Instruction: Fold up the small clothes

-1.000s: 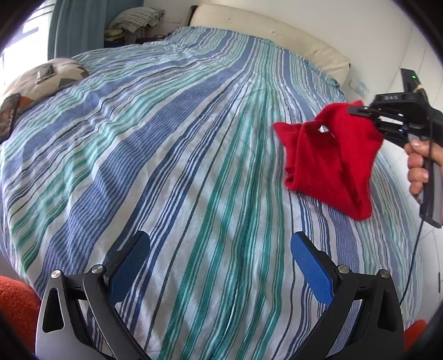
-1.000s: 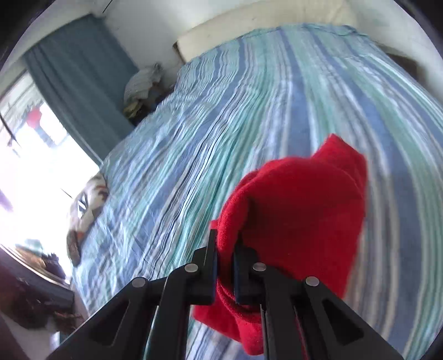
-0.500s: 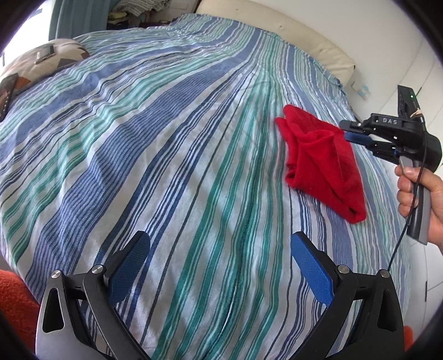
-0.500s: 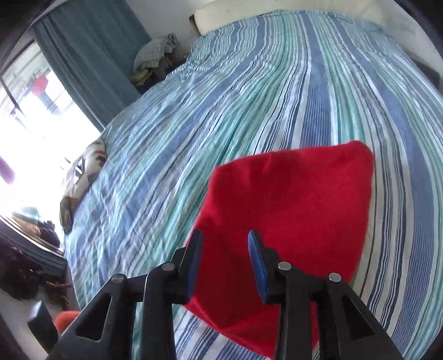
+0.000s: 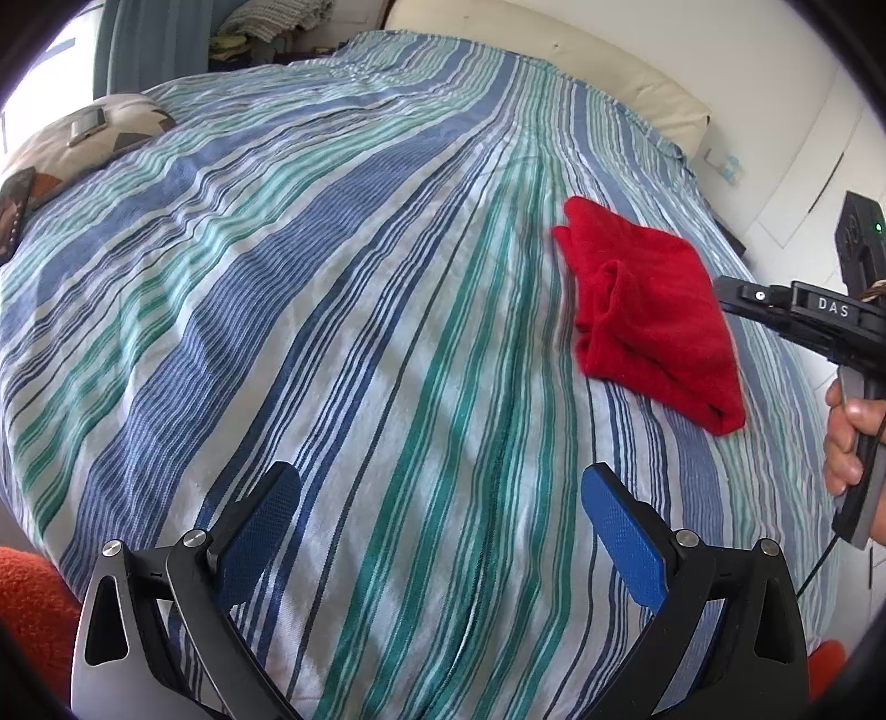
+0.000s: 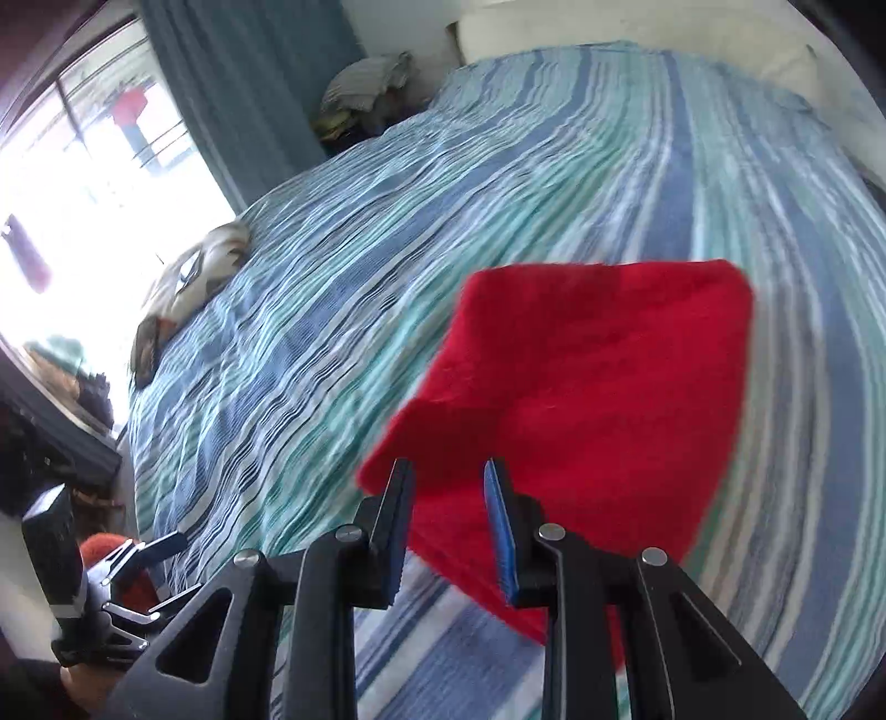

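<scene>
A folded red cloth (image 5: 653,310) lies flat on the striped bedspread (image 5: 332,310) at the right side of the bed. In the right wrist view the red cloth (image 6: 598,399) fills the middle, just beyond my right gripper (image 6: 449,476), which is open and empty above its near edge. My right gripper also shows in the left wrist view (image 5: 731,291) at the cloth's right edge. My left gripper (image 5: 440,493) is wide open and empty over bare bedspread, well short of the cloth.
A patterned pillow (image 5: 83,138) with a phone lies at the bed's left edge. A cream headboard (image 5: 554,61) and a pile of clothes (image 5: 266,22) are at the far end. An orange item (image 5: 27,609) sits below the bed's near left corner.
My right gripper held the red cloth in the air, then let it go; the cloth now lies flat and folded on the bed. The right gripper has drawn back slightly. The left gripper stayed open.
</scene>
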`<state>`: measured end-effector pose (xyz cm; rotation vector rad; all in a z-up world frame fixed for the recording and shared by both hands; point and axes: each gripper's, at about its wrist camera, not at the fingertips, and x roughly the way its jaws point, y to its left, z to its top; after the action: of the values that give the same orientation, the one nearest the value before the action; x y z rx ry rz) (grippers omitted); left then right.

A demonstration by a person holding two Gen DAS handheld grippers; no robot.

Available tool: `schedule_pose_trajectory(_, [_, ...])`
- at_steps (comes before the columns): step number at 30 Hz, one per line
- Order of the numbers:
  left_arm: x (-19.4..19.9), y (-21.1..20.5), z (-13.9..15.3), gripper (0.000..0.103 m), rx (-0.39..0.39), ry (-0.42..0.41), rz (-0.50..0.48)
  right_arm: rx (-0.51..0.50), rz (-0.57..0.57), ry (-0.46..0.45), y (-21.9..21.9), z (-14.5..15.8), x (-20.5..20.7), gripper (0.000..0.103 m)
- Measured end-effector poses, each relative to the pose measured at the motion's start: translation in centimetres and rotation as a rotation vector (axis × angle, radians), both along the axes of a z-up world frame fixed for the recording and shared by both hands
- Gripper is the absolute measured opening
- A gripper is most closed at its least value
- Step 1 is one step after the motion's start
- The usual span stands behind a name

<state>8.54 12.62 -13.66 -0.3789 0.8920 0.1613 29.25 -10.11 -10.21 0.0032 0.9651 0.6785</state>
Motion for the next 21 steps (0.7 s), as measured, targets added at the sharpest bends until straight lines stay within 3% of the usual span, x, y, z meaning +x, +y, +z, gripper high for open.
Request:
schedule_pose_trajectory(3, [0.2, -0.4, -0.1, 0.102, 0.014, 0.007, -0.011, -0.001, -0.08, 0.077, -3.5, -1.7, 0.7, 0.026])
schedule_pose_trajectory(5, [0.2, -0.7, -0.2, 0.102, 0.029, 0.012, -0.015, -0.064, -0.085, 0.197, -4.4, -6.1, 0.1, 0.026])
schedule_pose_trajectory(7, [0.1, -1.0, -0.3, 0.102, 0.054, 0.016, -0.017, -0.093, -0.089, 0.218, -4.4, -8.9, -1.8, 0.026])
schedule_pose_trajectory(11, [-0.4, -1.1, -0.3, 0.102, 0.1, 0.017, -0.01, -0.023, -0.128, 0.165, -4.9, -7.5, -6.2, 0.027])
schedule_pose_trajectory(17, [-0.3, -1.0, -0.2, 0.102, 0.137, 0.026, 0.006, -0.028, -0.181, 0.069, -7.8, -5.8, -14.9, 0.044])
schedule_pose_trajectory(19, [-0.3, -1.3, -0.3, 0.102, 0.16, 0.032, -0.001, -0.019, -0.217, 0.063, -9.2, -5.8, -17.3, 0.049])
schedule_pose_trajectory(21, [-0.3, -1.7, -0.2, 0.102, 0.184, 0.033, -0.01, -0.003, -0.25, 0.073, -10.4, -6.1, -18.9, 0.067])
